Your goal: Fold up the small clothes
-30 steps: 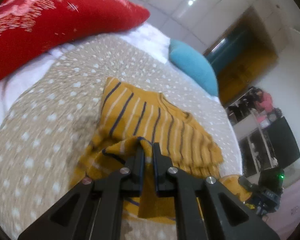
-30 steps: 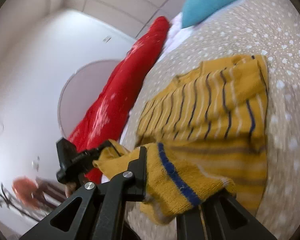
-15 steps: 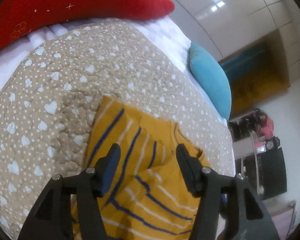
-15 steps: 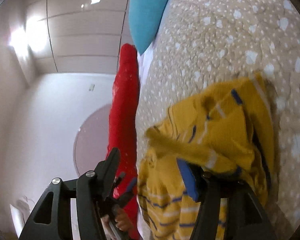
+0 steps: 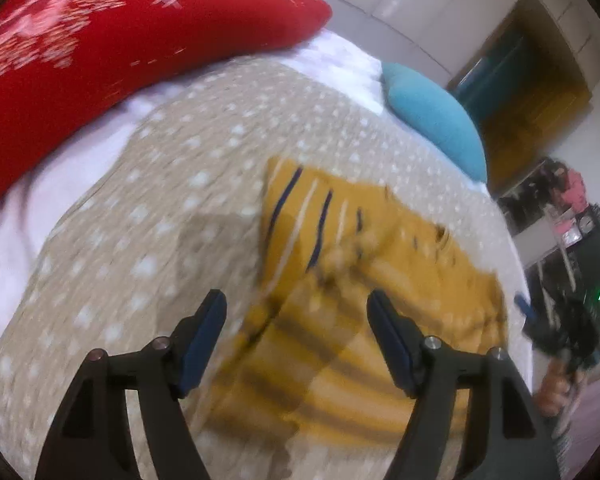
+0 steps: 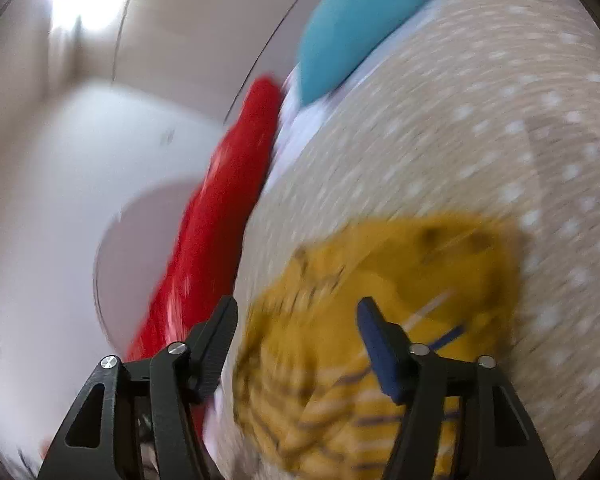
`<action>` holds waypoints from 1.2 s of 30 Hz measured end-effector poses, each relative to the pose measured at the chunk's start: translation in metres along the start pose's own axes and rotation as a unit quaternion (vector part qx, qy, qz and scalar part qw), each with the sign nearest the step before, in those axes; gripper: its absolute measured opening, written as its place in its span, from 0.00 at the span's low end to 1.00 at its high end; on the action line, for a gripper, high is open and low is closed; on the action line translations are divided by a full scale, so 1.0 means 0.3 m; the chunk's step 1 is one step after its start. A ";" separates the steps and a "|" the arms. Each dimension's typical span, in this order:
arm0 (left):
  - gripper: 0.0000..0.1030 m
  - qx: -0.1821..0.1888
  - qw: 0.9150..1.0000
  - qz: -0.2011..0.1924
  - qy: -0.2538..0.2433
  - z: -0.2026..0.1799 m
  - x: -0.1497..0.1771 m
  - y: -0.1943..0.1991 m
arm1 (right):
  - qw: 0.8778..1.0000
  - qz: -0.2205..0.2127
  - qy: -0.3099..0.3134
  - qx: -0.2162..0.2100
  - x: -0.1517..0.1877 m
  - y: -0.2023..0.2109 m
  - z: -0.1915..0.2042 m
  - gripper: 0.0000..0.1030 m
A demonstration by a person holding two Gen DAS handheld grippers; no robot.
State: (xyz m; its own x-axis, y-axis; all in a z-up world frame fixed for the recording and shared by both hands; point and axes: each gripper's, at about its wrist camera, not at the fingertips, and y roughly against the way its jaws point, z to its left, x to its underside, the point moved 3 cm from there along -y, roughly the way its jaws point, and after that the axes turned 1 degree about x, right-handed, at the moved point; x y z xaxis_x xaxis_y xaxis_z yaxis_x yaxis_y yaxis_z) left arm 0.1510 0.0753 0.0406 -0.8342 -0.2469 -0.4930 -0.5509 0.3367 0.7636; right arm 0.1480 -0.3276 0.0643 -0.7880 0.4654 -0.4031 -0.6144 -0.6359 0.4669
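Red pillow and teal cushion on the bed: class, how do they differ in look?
The red pillow is long and bears a pale pattern; the teal cushion is shorter, rounder and plain. Both lie along the far edge of the bed, beyond the dotted beige cover.

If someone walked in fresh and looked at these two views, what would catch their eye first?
Most likely the mustard striped sweater, lying crumpled on the dotted beige bedspread beyond both sets of open jaws. Next, the big red pillow at the bed's head, and the teal cushion at its far edge.
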 end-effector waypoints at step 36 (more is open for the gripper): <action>0.77 0.010 1.000 -0.019 -0.006 0.104 0.515 0.298 | 0.927 0.107 0.251 0.257 0.182 -0.244 0.217 0.45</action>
State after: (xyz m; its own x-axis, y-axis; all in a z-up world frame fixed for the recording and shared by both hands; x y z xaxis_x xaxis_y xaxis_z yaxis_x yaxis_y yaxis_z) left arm -0.0278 0.0955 0.0195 -0.8124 -0.2497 -0.5268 -0.5830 0.3453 0.7354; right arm 0.1473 -0.2154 0.0592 -0.8560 -0.0653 -0.5128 -0.4849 -0.2424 0.8403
